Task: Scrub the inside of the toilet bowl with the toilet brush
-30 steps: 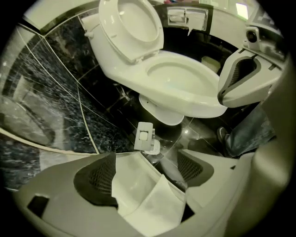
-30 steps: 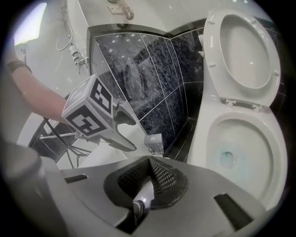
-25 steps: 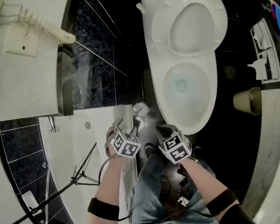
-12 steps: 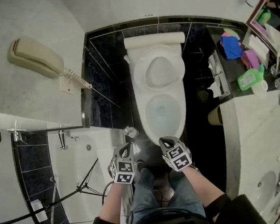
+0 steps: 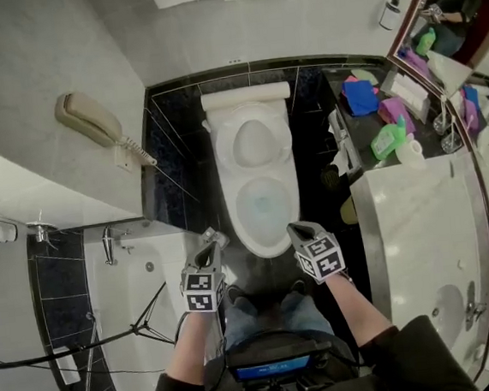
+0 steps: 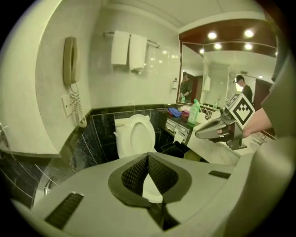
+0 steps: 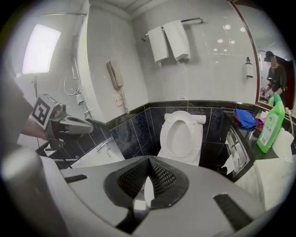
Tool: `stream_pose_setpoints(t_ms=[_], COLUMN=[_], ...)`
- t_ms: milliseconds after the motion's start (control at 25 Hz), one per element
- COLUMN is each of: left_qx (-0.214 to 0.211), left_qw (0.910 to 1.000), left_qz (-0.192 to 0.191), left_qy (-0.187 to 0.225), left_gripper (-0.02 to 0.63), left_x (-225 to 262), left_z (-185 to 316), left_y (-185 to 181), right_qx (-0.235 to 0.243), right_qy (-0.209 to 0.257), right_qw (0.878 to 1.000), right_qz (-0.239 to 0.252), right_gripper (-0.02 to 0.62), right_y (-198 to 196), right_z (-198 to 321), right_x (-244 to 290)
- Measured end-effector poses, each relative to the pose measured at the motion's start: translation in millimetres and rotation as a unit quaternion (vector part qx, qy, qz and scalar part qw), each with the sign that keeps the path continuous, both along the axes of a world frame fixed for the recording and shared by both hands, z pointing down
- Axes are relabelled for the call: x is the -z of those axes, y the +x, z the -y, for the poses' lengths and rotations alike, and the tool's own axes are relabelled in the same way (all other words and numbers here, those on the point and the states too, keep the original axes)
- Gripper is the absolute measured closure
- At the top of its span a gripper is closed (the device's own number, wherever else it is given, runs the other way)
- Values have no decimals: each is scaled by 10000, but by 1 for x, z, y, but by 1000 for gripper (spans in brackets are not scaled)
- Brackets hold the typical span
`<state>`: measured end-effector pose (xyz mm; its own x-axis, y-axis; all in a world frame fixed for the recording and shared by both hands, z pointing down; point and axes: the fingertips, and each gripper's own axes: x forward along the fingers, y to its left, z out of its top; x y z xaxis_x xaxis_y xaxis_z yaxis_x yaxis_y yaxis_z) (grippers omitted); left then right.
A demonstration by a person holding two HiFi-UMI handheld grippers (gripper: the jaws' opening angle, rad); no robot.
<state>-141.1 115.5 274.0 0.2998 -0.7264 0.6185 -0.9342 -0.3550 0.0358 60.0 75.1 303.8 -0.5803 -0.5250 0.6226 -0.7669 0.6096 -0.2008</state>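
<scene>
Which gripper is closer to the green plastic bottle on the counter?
Right. Before the white toilet, the right gripper is on the side towards the green plastic bottle; the left gripper on the opposite side.

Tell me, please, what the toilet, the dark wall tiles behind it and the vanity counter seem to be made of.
Toilet: probably glazed ceramic, white, smooth and glossy.
Dark wall tiles: polished stone or stone-look tile, I cannot tell which; black, faintly mottled, thin joints, glossy sheen.
Vanity counter: seemingly polished marble or an imitation; pale, faintly grey-veined, shiny.
</scene>
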Motion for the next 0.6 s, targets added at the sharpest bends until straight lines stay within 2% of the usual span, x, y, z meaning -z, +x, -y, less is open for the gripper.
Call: stream_pose_setpoints(t_ms=[200, 600], left_qx=[69, 34], left_qw=[9999, 9999], left_qz=[-48, -83], left_qy=[72, 103], left_gripper=[603, 603], left_x=[16, 30], left_z=[-8, -11], left_y=[-2, 4], right_qx=[-54, -669], right_qy=[191, 243], right_qw=[9998, 9975], right_qz=[-62, -37], right_gripper=[591, 592], right_y=[29, 81], right_z=[-10, -21], right_x=[20, 26])
